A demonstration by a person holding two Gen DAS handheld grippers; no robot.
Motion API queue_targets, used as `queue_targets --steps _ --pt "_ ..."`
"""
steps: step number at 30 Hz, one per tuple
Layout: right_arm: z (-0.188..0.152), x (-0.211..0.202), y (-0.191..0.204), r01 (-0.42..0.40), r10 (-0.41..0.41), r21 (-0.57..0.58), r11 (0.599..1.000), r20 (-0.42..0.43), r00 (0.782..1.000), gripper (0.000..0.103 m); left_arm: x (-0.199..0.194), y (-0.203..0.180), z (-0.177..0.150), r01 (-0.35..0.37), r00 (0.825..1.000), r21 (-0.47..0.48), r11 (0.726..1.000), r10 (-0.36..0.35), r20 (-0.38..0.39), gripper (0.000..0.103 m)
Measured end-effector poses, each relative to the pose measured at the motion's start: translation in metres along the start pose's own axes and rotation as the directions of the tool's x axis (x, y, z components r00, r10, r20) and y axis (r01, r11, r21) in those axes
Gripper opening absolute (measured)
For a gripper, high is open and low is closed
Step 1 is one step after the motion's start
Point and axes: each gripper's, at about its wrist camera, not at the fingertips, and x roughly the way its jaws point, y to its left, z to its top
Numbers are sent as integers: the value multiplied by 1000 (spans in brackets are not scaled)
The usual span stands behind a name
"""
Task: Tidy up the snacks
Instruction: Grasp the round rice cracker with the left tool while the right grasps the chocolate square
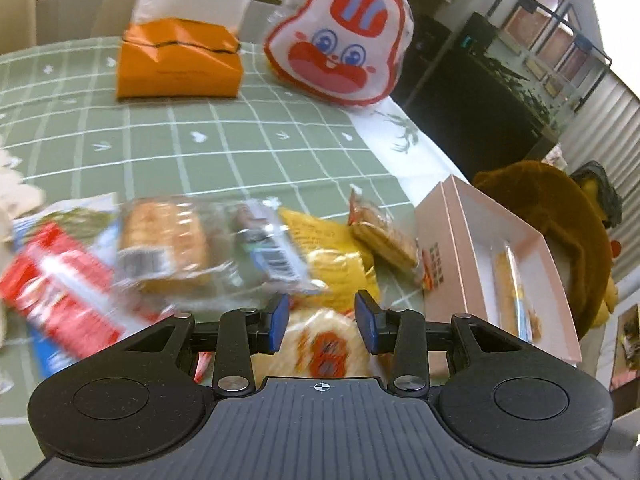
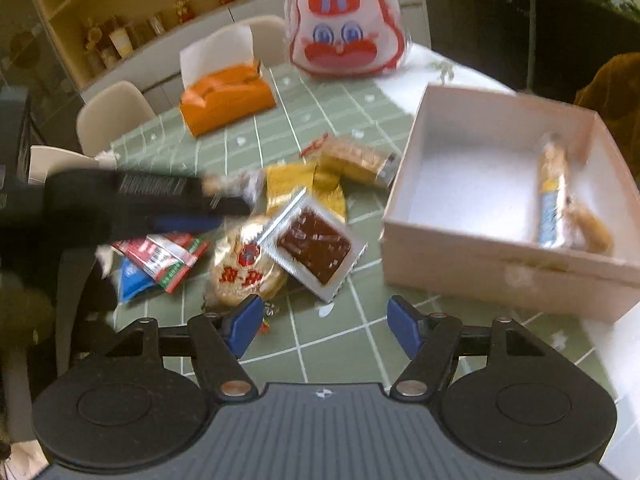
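A pile of wrapped snacks lies on the green checked tablecloth (image 1: 224,140). My left gripper (image 1: 322,322) is open just above a round rice cracker pack (image 1: 320,350), its fingers to either side of it. Beyond lie a yellow packet (image 1: 336,256), a biscuit pack (image 1: 384,240), a bread pack (image 1: 166,244) and a red packet (image 1: 60,284). The pink box (image 1: 492,268) stands at the right with one snack inside. My right gripper (image 2: 322,330) is open and empty above the cloth, near the cracker pack (image 2: 244,268), a brown cake tray (image 2: 314,244) and the box (image 2: 500,184). The left gripper's fingers (image 2: 182,224) show over the pile.
An orange tissue box (image 1: 178,64) and a rabbit-face bag (image 1: 340,40) stand at the far side of the table. A brown plush toy (image 1: 560,232) sits beyond the box at the right. Chairs (image 2: 114,114) and shelves stand behind the table.
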Motion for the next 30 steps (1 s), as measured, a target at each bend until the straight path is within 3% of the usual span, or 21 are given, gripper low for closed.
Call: queue_targets --steps 4,8,14,17,20,27,30 --pt "-9 -1 1 11 -11 5 1000 -3 1000 70 21 -5 3 -11 999 43 999 13 -51 40" --pt "-12 -12 -9 25 -25 12 1000 19 1000 70 8 -2 -14 27 996 69 997 -21 -82 32" --pt "-8 -3 -17 9 -10 88 996 18 1000 71 -23 18 -45 67 993 1 998 -66 -93 30" --pt "0 11 -13 -18 18 125 992 4 1000 71 -38 24 -56 32 996 9 999 -31 -80 30" --pt "7 33 -6 15 -13 138 990 -12 1000 71 -51 26 -63 -20 998 30 999 22 -60 30" --pt "9 60 23 153 -152 -55 987 21 988 72 -62 33 -62 -79 995 19 997 80 -56 30" --pt "4 54 25 183 -181 -113 977 30 983 57 -64 34 -63 -97 993 22 995 99 -60 30"
